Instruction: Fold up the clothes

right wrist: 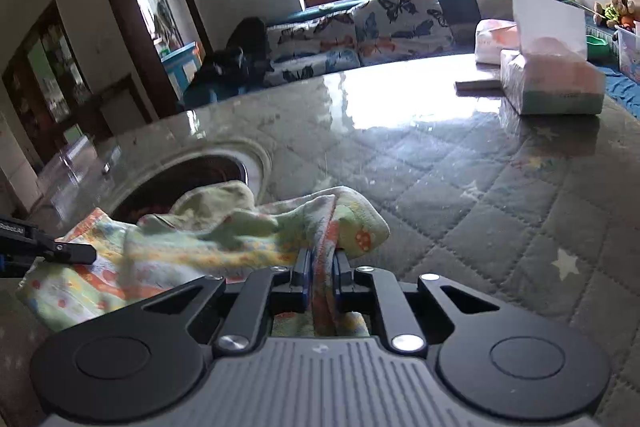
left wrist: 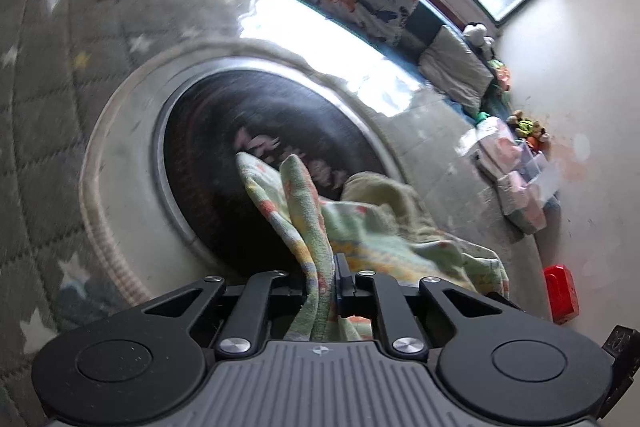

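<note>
A pale green garment (left wrist: 360,227) with orange and yellow prints hangs bunched between both grippers above a glossy table. My left gripper (left wrist: 322,277) is shut on one edge of it, the cloth passing between the fingers. My right gripper (right wrist: 321,267) is shut on another edge of the same garment (right wrist: 192,247). The left gripper's black tip (right wrist: 60,251) shows at the left of the right wrist view, beside the cloth. The garment droops over a dark round inset (left wrist: 260,155) in the table.
The table (right wrist: 400,131) has a quilted grey star-pattern cover under glass. Tissue packs (right wrist: 552,83) stand at its far right. A red object (left wrist: 560,293) lies near the edge. A butterfly-print cushion (right wrist: 400,19) lines the window bench behind.
</note>
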A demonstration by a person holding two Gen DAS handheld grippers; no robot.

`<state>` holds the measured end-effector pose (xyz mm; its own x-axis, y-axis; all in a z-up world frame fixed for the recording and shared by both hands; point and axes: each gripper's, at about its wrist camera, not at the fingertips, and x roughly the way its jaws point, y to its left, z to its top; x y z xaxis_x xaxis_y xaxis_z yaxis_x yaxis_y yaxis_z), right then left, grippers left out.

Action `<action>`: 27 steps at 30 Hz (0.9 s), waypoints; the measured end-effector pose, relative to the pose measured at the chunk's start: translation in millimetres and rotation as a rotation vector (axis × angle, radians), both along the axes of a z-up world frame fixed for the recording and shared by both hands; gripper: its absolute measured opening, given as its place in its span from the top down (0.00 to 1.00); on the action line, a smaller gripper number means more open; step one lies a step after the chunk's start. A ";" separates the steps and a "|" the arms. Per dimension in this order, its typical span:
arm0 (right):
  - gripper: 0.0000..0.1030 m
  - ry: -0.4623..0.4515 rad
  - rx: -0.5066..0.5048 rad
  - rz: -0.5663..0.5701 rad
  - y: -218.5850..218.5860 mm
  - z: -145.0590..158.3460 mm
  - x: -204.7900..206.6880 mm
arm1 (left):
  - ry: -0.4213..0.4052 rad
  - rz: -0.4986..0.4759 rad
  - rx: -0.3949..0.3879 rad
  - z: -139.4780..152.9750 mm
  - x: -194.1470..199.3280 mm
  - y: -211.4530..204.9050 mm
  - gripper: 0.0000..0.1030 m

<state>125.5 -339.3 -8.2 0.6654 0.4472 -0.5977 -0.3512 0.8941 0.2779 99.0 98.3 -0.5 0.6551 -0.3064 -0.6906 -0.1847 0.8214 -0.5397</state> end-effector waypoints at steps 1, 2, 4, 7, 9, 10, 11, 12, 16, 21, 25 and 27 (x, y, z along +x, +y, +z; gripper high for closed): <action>0.91 -0.011 0.006 -0.003 -2.3 4.4 -2.0 | -0.012 -0.009 0.005 5.0 1.4 -2.7 0.89; 0.91 -0.026 0.008 -0.005 -4.5 9.4 -4.0 | -0.026 -0.023 0.007 10.5 3.5 -6.4 0.89; 0.91 -0.057 0.007 -0.015 -9.3 20.0 -8.0 | -0.045 -0.047 0.014 19.1 8.9 -15.9 0.89; 0.91 -0.094 -0.003 -0.039 -20.6 33.4 -9.8 | -0.067 -0.092 0.029 29.1 19.3 -35.6 0.89; 0.91 -0.107 -0.013 -0.066 -31.9 38.1 -8.4 | -0.074 -0.117 0.031 32.6 27.5 -49.5 0.89; 0.91 -0.112 -0.020 -0.081 -38.4 39.9 -7.2 | -0.075 -0.131 0.029 33.9 32.1 -57.2 0.89; 0.91 -0.117 -0.027 -0.096 -45.0 41.7 -6.1 | -0.077 -0.145 0.027 35.1 36.8 -65.0 0.89; 0.91 -0.122 -0.034 -0.111 -51.6 43.5 -4.9 | -0.079 -0.159 0.025 36.2 41.5 -72.8 0.89; 0.91 -0.142 -0.062 -0.170 -77.8 50.6 -0.2 | -0.086 -0.223 0.026 38.6 59.5 -109.7 0.89; 0.91 -0.167 -0.096 -0.245 -110.7 59.5 5.6 | -0.084 -0.288 0.044 37.2 78.5 -150.9 0.89; 0.91 -0.163 -0.109 -0.298 -133.9 54.9 11.4 | -0.082 -0.331 0.066 30.7 90.0 -179.2 0.89; 0.91 -0.148 -0.109 -0.320 -143.1 48.2 14.4 | -0.069 -0.347 0.073 25.0 94.1 -189.6 0.89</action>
<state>139.9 -482.4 39.9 0.8439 0.1413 -0.5175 -0.0780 0.9868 0.1422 193.1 -91.3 24.5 0.5668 -0.4705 -0.6763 0.1471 0.8655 -0.4788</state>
